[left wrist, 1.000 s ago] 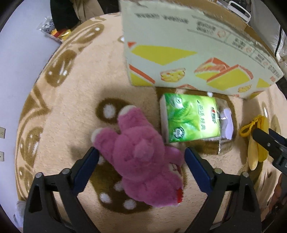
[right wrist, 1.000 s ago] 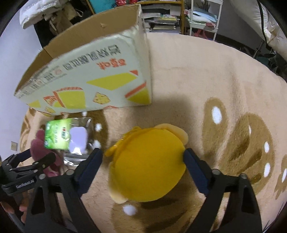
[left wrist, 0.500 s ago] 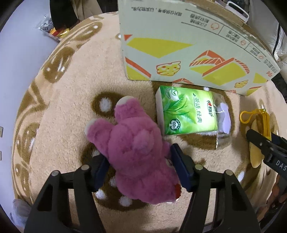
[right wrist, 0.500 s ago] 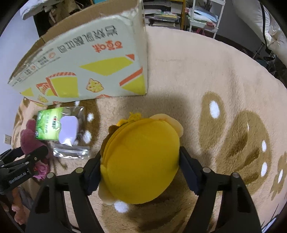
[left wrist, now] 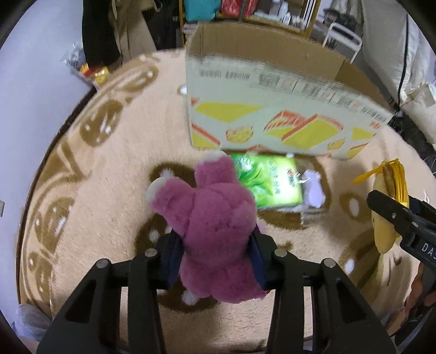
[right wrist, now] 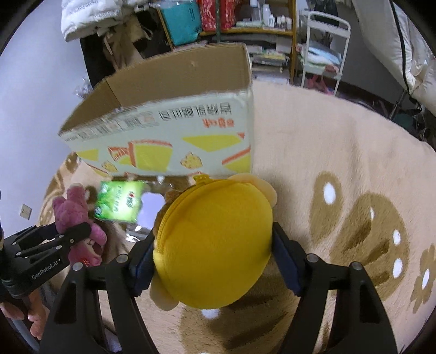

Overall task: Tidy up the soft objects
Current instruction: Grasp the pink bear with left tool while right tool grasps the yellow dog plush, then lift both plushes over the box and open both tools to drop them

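Both grippers loaded. Left gripper (left wrist: 215,257): my jaws have just been closing and now pinch the pink plush bear (left wrist: 212,231) at its middle, blue pads (left wrist: 171,261) sunk into the fur on both sides, limbs pointing away from me. Right gripper (right wrist: 215,257): jaws were narrowing a moment back too, now clamped on the round yellow plush pouch (right wrist: 215,245), pads pressed into its left and right edges, zipper running along the left rim, pale ears sticking out past the pads. Under both tools, beige rug (left wrist: 109,174) with brown paw and flower patterns. Just past the bear, ahead and slightly right of my left jaws, green tissue pack (left wrist: 268,182) flat on the rug, a clear plastic wrapper beside it. From my right tool the same pack sits ahead-left, between the two toys. Beyond it, open cardboard box (right wrist: 169,136) with yellow and orange print, standing upright on the rug, top open; blurred. Farthest back, cluttered shelves (right wrist: 245,24) and a white metal rack (right wrist: 324,51). A bit of my hand (right wrist: 30,313) shows at lower left under the left gripper.
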{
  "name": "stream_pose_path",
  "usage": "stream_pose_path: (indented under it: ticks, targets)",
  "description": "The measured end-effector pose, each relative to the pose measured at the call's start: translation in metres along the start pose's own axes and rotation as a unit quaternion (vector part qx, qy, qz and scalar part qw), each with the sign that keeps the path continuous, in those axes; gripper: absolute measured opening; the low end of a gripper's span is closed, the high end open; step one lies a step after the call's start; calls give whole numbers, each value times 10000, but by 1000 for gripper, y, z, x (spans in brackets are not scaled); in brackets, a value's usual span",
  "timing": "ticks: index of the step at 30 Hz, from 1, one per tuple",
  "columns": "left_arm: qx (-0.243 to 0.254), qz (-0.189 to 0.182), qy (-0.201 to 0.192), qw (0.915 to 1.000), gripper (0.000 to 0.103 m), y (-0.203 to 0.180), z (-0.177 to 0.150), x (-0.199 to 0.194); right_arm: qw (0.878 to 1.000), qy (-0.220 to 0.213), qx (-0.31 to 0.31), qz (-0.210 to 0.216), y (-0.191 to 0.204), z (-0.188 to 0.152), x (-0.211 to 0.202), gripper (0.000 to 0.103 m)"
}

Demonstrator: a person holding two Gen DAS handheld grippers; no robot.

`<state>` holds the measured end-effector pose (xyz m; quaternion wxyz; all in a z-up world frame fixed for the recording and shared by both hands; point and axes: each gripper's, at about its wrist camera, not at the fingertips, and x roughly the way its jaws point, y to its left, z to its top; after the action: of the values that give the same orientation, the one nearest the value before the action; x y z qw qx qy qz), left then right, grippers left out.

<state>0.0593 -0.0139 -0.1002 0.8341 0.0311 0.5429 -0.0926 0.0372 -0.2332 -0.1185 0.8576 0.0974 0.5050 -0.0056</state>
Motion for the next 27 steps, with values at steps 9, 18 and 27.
stream_pose_path:
  ticks: [9, 18, 27]
  targets:
    - [111, -3, -1201, 9927, 41, -9, 3, -59, 9938, -1093, -7, 221, -6, 12, -51, 79]
    - [331, 370, -2581, 9649, 41, -16, 6, -115, 9767, -2100, -239, 363, 6, 24, -104, 79]
    - [521, 515, -3431, 9364, 42, -21, 17, -159, 9670, -2474, -270, 553, 13, 44, -122, 80]
